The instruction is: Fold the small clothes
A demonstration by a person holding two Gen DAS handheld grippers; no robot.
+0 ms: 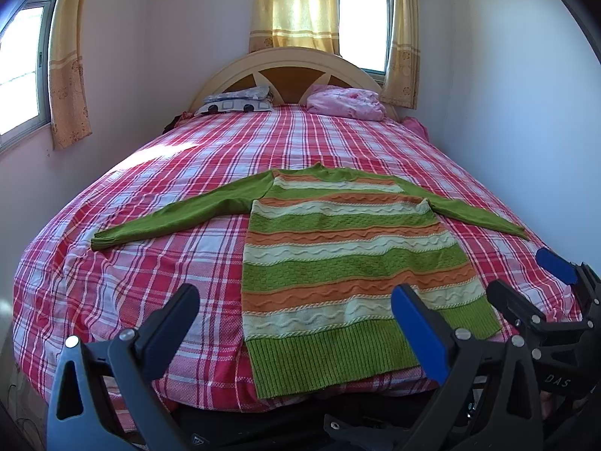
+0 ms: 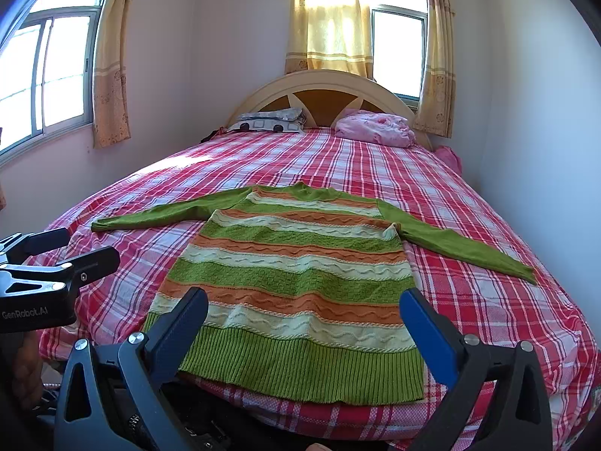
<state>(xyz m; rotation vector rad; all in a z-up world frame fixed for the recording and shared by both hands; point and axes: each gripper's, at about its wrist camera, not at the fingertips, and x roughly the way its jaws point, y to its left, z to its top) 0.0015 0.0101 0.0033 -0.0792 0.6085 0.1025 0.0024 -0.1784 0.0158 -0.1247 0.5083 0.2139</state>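
A green, orange and cream striped knit sweater (image 1: 349,259) lies flat on the bed, hem toward me, both green sleeves spread out to the sides. It also shows in the right wrist view (image 2: 296,274). My left gripper (image 1: 296,300) is open and empty, above the foot of the bed near the hem's left part. My right gripper (image 2: 304,308) is open and empty, above the hem. The right gripper also shows at the right edge of the left wrist view (image 1: 526,278). The left gripper shows at the left edge of the right wrist view (image 2: 86,244).
The bed has a red and white plaid sheet (image 1: 157,263) and a curved cream headboard (image 1: 289,64). A patterned pillow (image 1: 236,101) and a pink bundle (image 1: 345,103) lie at the head. Walls close in on both sides; curtained windows (image 2: 398,49) are behind and to the left.
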